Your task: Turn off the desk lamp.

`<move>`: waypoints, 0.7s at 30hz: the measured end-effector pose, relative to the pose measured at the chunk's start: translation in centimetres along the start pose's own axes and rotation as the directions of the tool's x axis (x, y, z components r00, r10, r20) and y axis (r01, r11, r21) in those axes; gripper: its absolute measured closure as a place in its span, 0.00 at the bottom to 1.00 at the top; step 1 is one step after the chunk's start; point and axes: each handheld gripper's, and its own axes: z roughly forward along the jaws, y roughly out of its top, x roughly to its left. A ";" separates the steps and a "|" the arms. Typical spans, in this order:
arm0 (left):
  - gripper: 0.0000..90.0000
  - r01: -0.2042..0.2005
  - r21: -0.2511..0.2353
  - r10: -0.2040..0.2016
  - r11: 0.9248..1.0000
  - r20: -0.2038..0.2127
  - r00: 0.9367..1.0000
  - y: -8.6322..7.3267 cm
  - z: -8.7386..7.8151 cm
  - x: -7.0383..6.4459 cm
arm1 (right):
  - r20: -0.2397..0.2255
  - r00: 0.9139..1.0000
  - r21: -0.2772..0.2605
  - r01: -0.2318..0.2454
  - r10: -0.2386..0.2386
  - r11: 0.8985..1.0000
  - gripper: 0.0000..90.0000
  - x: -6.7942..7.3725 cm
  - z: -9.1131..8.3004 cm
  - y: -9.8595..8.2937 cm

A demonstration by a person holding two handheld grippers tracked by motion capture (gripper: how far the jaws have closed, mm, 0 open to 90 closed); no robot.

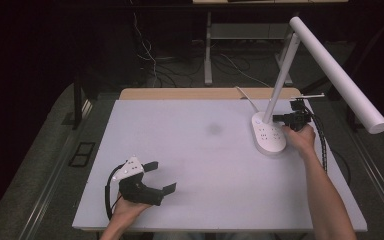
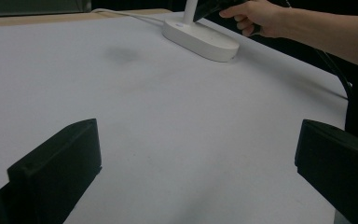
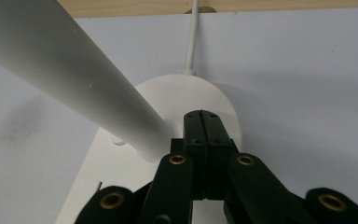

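Smooth white lamp point(image 1: 325, 65), oval base point(image 1: 268, 134).

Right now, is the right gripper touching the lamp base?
Cannot tell. In the right gripper view the shut right gripper overlaps the lamp base beside the stem, with no visible gap or contact. The high view is too small to settle it.

Desk lamp point(image 1: 280, 100): smooth white plastic, soft sheen on base and stem. Counter point(image 1: 200, 165): matt pale sheet, faint grey smudge at 12 o'clock; bare wood edge beyond. Right gripper point(image 3: 201, 122): matt black plastic links, brass-coloured rivets. Left gripper point(image 1: 161, 177): matt black.
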 end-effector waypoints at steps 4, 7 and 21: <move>0.00 -0.001 0.002 0.001 1.000 -0.001 1.000 0.0 0.0 0.0 | -0.002 1.000 0.000 -0.001 0.001 1.000 1.00 0.1 0.0 0.1; 0.00 0.003 -0.002 -0.003 1.000 -0.006 1.000 0.0 0.0 0.1 | -0.006 1.000 -0.001 -0.005 0.005 1.000 1.00 0.0 0.0 0.0; 0.00 -0.001 -0.002 0.001 1.000 -0.001 1.000 0.0 0.0 0.0 | 0.006 1.000 -0.009 -0.013 0.013 1.000 1.00 0.1 0.0 -0.3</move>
